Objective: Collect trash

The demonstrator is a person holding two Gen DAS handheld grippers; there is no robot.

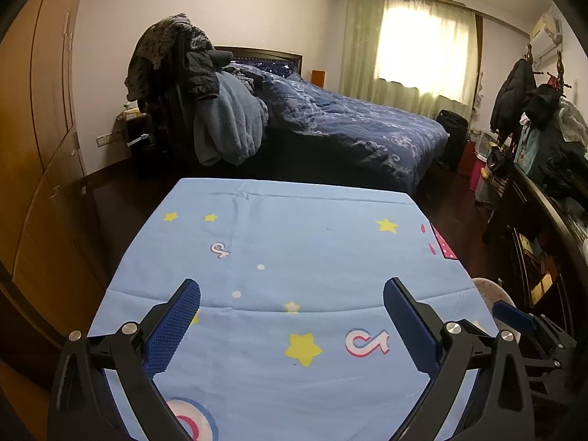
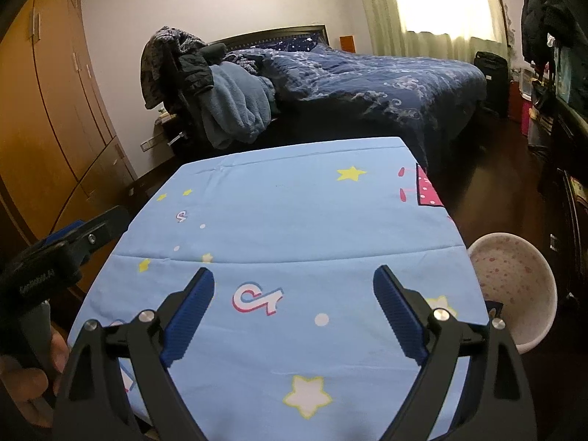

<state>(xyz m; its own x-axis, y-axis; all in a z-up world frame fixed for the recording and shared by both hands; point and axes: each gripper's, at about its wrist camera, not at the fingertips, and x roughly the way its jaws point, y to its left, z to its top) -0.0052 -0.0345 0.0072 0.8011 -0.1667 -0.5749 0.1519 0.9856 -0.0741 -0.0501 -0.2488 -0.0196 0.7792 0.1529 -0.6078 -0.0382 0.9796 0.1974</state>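
No trash visible on light-blue star-print cloth tabletop (image 2: 294, 220); white speckled round bin (image 2: 514, 294) sits off its right edge, nearer right gripper (image 2: 294, 310); both it & left gripper (image 1: 292, 318) spread wide, empty.

Basin (image 1: 494, 296) half hidden behind table (image 1: 294, 242).

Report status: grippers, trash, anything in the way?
Left gripper open, empty. Right gripper open, empty. No trash visible on the blue cloth. White basin beside its right edge. Nothing in the way.
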